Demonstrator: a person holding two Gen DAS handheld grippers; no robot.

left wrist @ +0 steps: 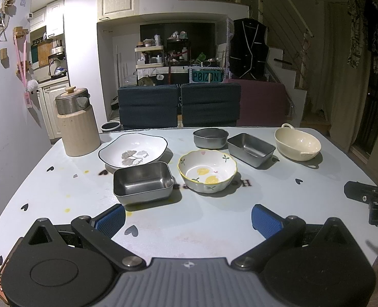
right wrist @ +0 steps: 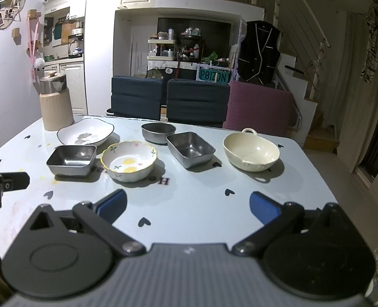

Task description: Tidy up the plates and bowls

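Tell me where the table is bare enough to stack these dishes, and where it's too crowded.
Bare: the near strip of the table between both open grippers and the dish row, and the left edge in front of the beige canister. Crowded: the middle, where the leaf plate, near steel tray, floral bowl, round steel bowl and far steel tray sit close together.

Right claw (right wrist: pixel 187 206) spread wide, empty, above table (right wrist: pixel 201 204); flowered bowl (right wrist: pixel 129 163) between two steel trays.

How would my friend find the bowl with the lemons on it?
Look at the pale blue table with little black hearts. Near its middle, between two shiny metal boxes, sits the lemon bowl. It is the only one with a wavy yellow rim and yellow lemons painted inside.
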